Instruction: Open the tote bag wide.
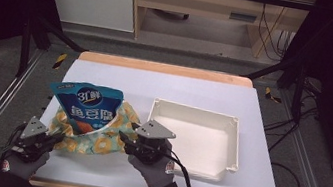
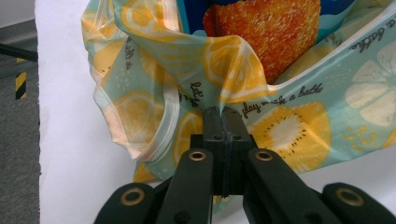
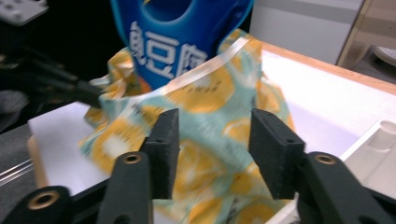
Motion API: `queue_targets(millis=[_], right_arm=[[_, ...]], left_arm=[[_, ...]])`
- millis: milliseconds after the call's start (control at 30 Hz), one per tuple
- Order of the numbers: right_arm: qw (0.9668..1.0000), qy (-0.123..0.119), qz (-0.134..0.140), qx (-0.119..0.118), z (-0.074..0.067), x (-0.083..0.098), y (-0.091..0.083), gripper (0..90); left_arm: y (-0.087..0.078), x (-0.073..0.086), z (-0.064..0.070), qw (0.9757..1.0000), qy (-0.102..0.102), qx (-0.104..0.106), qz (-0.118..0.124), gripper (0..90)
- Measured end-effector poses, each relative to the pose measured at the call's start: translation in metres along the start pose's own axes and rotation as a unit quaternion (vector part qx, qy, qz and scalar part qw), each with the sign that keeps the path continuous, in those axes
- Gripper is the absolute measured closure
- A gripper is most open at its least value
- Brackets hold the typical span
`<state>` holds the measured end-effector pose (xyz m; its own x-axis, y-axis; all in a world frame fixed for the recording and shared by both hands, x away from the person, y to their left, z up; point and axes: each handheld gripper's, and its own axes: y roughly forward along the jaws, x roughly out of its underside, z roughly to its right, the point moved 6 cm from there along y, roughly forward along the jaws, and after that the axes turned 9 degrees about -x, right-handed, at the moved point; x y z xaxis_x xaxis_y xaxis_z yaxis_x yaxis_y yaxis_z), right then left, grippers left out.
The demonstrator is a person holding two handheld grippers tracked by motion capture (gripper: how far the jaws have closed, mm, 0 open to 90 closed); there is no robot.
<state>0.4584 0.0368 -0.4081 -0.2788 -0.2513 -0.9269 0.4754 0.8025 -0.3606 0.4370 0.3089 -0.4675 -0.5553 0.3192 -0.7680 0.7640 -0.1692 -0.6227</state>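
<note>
While our left gripper view shows the left gripper (image 2: pixel 222 122) pinching the lemon-print bag (image 2: pixel 289 126), the high view shows the right gripper (image 1: pixel 128 137) parted beside it, the blue packet (image 1: pixel 85 106) upright inside.

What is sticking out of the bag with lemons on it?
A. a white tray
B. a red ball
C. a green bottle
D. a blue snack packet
D: the blue snack packet stands up out of the open top of the lemon-print bag, while the white tray sits apart on the table beside it.
</note>
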Motion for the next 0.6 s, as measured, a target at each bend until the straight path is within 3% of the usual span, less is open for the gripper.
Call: queue_targets(millis=[133,233,467,600], right_arm=[[0.9999,0.008,-0.013,0.003,0.007,-0.004,0.016,44.1],[0.9994,0.010,-0.034,-0.001,0.008,0.001,0.028,44.5],[0.9967,0.018,-0.079,-0.003,0.004,0.020,0.036,85.7],[0.9971,0.024,-0.072,0.006,0.002,0.028,0.030,90.0]], left_arm=[[0.000,0.000,-0.001,1.0000,0.000,0.000,0.001,90.0],[0.000,0.000,-0.001,1.0000,-0.001,0.000,0.001,90.0],[0.000,0.000,-0.002,1.0000,-0.003,0.000,0.005,90.0],[0.001,0.000,-0.002,1.0000,-0.005,-0.001,0.003,90.0]])
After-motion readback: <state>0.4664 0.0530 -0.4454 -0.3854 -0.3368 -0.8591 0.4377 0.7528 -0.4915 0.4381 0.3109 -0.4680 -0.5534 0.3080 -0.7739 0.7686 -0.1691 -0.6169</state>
